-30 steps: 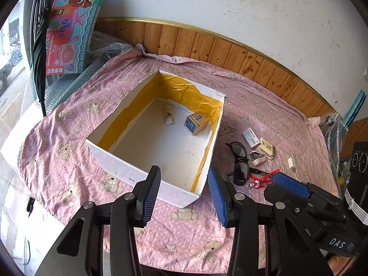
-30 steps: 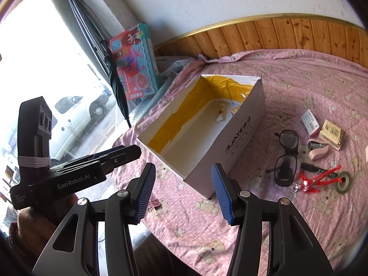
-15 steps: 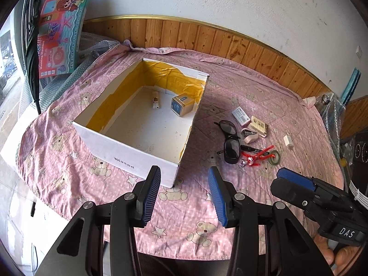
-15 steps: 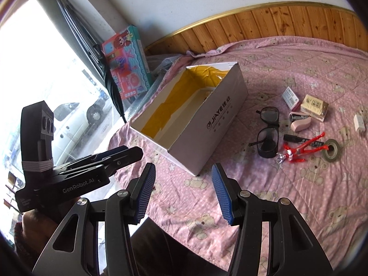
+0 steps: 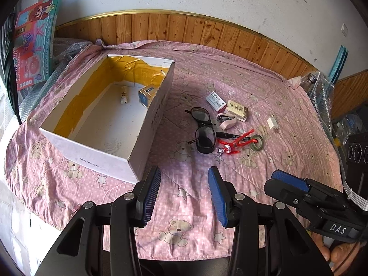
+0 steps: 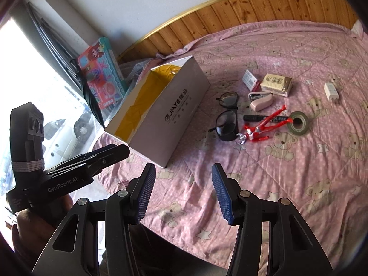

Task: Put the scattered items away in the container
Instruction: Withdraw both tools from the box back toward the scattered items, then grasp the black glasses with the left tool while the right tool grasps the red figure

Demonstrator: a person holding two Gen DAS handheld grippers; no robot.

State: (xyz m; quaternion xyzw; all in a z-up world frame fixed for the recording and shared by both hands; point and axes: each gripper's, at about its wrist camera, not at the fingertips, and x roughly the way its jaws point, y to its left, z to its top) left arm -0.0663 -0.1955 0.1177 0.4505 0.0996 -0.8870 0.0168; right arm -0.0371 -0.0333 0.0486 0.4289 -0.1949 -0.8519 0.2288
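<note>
Pink bear-print cloth covers the round table [image 5: 188,197], which stands against a wood-panelled wall.

Container: the white box [image 5: 147,126] with yellow lining sits at 10 o'clock in the left wrist view. It already holds two items: a small blue-faced carton [image 5: 147,94] against the right wall, and a small pale object [image 5: 124,96] just beside it; what that object is cannot be told.

Items left on the cloth, all at 1 to 2 o'clock of the left hand-held gripper [image 5: 184,193]:
- glasses [image 5: 203,130], nearest the box
- white packet [image 5: 215,101] and tan packet [image 5: 238,110], touching each other
- pink stapler [image 5: 226,122], just beside the packets
- black marker [image 5: 230,135]
- red figure [image 5: 234,143], lying across the marker
- tape roll [image 5: 257,143], touching the figure
- white plug [image 5: 272,123], apart from the group

Status: judged from this layout, two items are stowed and eight remain. The task is at an early stage.

Gripper state: both tools carry nothing. The left hand-held gripper has its jaws spread apart above the near cloth. The right hand-held gripper [image 6: 182,193] likewise has its jaws apart, with the glasses at 12 o'clock. Neither touches any item.
</note>
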